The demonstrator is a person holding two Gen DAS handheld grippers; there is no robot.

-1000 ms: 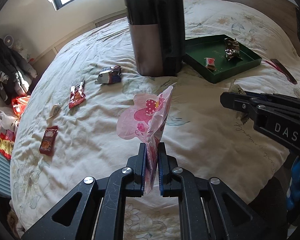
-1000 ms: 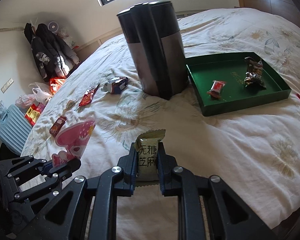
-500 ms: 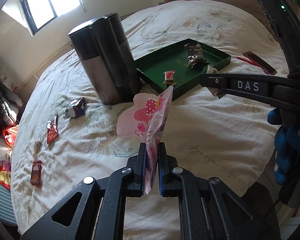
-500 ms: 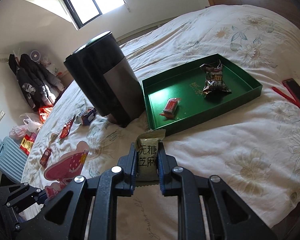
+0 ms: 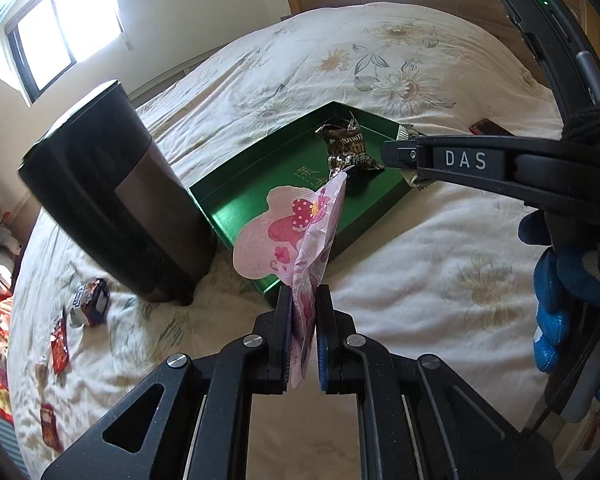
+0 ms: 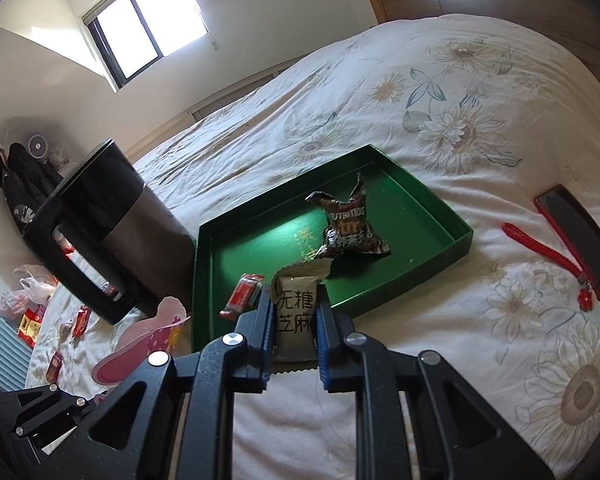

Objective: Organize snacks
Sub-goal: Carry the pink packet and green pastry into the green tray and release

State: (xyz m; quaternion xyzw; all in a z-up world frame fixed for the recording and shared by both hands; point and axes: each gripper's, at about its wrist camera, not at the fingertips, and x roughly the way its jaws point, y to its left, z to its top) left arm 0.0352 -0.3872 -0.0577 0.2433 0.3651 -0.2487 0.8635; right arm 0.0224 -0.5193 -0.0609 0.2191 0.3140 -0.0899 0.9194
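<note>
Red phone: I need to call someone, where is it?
Right wrist view, far right: the red phone lies on the floral bedspread, right of the green tray.

Both claws are matte black, with silver screws and blue pads. The right claw bears white "DAS" lettering; behind that lettering, a blue glove.

"DAS" on right tool, "无糖芝麻" on grey pkt, "NUTRITIOUS" on brown wrapper

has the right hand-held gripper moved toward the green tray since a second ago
Yes. The right hand-held gripper, shut on the sesame snack packet, has moved toward the green tray: its tips now reach the tray's near edge, where before they were well short.
</note>
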